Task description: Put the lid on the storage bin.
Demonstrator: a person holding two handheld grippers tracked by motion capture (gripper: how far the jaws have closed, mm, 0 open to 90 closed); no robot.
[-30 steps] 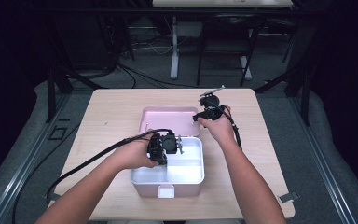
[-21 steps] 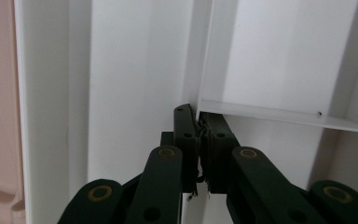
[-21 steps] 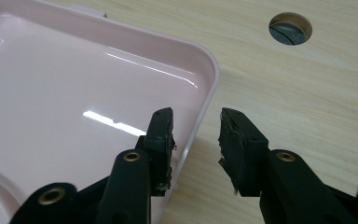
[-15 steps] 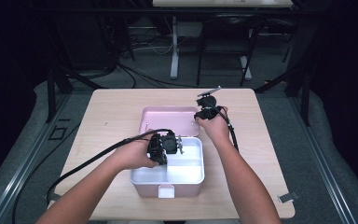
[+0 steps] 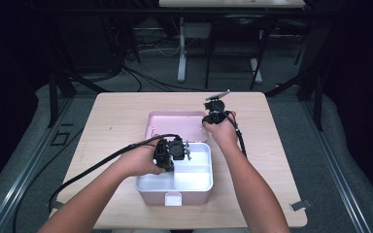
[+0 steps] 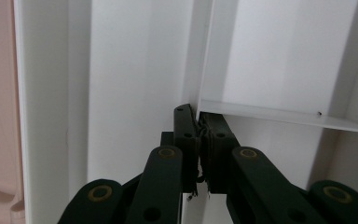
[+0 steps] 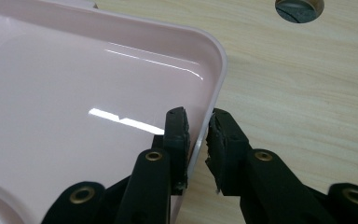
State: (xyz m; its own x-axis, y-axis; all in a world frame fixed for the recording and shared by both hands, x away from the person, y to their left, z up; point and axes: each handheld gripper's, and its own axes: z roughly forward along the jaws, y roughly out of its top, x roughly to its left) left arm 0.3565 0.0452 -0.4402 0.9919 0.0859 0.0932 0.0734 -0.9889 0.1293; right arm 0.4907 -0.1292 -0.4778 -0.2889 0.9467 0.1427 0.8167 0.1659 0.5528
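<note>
In the high view, a pale pink plastic storage box (image 5: 175, 187) with a white compartmented interior is seen near the front edge of the light wooden tabletop (image 5: 116, 116), roughly at its middle. Its pink hinged lid (image 5: 175, 125) is laid open flat behind it, towards the tabletop's centre. The left gripper (image 5: 172, 150) is held over the box's rear left part, with a black cable (image 5: 92, 167) trailing off towards the tabletop's left front corner. The right gripper (image 5: 212, 116) is set at the lid's right rear corner — the hand (image 5: 222, 132) is just behind it.

In the left gripper view, the jaws of the left gripper (image 6: 199, 121) are seen pressed together on the thin white divider wall (image 6: 206, 56) inside the box, where a cross partition (image 6: 284, 116) meets it.

In the right gripper view, the right gripper (image 7: 197, 122) is seen straddling the lid's raised pink rim (image 7: 216, 81) near a rounded corner — one jaw inside the lid, one over the bare wood. The rim is touched by the inner jaw, while a narrow gap is left at the outer one.
</note>
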